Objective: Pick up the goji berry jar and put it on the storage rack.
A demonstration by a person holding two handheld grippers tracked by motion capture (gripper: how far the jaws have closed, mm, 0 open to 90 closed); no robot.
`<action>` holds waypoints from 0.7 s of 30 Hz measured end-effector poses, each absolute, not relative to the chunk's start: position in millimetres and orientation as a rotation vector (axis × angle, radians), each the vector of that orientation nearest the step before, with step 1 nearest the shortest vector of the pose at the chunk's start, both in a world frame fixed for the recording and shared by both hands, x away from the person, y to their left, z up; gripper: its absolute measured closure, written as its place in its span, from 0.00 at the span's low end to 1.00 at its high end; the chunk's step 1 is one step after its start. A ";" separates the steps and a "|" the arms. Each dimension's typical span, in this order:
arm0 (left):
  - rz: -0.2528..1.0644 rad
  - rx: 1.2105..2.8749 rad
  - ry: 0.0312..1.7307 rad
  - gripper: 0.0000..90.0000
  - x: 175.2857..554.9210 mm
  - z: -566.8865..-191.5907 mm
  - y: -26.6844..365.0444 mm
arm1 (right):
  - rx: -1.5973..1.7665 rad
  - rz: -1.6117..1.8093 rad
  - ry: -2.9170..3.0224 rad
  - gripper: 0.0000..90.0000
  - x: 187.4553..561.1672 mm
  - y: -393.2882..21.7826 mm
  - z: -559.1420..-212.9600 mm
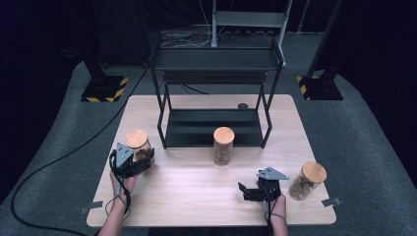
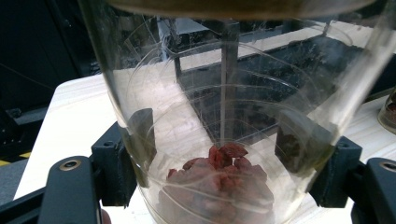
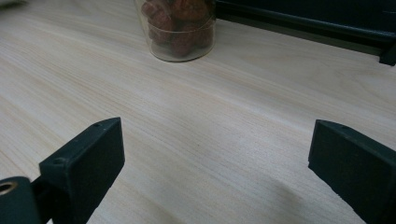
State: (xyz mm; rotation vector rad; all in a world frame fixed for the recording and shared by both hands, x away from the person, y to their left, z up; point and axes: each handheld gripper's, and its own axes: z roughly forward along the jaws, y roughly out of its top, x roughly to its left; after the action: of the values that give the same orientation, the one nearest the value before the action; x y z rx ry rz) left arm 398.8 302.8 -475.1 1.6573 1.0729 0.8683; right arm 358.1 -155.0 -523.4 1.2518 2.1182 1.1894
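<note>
Table (image 1: pixel 196 187): clamped jar (image 2: pixel 224 116) (red contents)

We note the table (image 1: pixel 196 187) evenly lit from above, its surroundings near black. Glare streaks the close, blurred jar (image 2: pixel 224 116); shadows soft.

Black metal shelf rack (image 1: pixel 211 125) stands at back centre of wooden table (image 1: pixel 196 187). Cork-lidded jar (image 1: pixel 223 145) upright just before its lower shelf; second such jar (image 1: pixel 307 180) near right edge. Small dark disc (image 1: pixel 242 105) behind rack
</note>
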 end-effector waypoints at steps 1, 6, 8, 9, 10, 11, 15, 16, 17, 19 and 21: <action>0.868 1.657 1.073 0.28 398.8 -475.1 302.8 | 1.252 1.189 2.118 0.03 358.1 -155.0 -523.4; 0.866 1.662 1.064 0.28 399.6 -474.0 300.3 | 1.252 1.188 2.121 0.03 358.2 -154.8 -523.4; 0.865 1.662 1.062 0.28 399.4 -473.3 299.3 | 1.252 1.188 2.121 0.03 358.1 -154.8 -523.4; 0.867 1.664 1.059 0.28 399.5 -473.0 299.0 | 1.252 1.189 2.122 0.03 358.3 -154.9 -523.4; 0.865 1.663 1.058 0.28 399.8 -472.9 298.6 | 1.252 1.189 2.122 0.03 358.3 -154.9 -523.4; 0.864 1.664 1.058 0.28 400.0 -472.8 298.3 | 1.253 1.189 2.122 0.03 358.3 -154.8 -523.4; 0.861 1.669 1.053 0.28 401.0 -472.4 296.0 | 1.255 1.193 2.123 0.03 358.5 -155.2 -523.4; 0.861 1.669 1.050 0.28 401.1 -472.1 295.4 | 1.255 1.193 2.123 0.03 358.5 -155.2 -523.4; 0.861 1.670 1.049 0.28 401.1 -471.8 294.6 | 1.255 1.193 2.124 0.03 358.5 -155.1 -523.4; 0.859 1.672 1.045 0.28 401.3 -471.3 293.4 | 1.255 1.191 2.125 0.03 358.5 -155.0 -523.4; 0.858 1.674 1.040 0.28 401.6 -470.9 292.4 | 1.255 1.191 2.125 0.03 358.5 -155.1 -523.4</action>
State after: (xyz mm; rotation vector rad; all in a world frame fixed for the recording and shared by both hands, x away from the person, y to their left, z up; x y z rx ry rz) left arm 401.6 292.4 -470.9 1.6740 1.0400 0.8576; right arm 358.5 -155.1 -523.4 1.2552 2.1247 1.1913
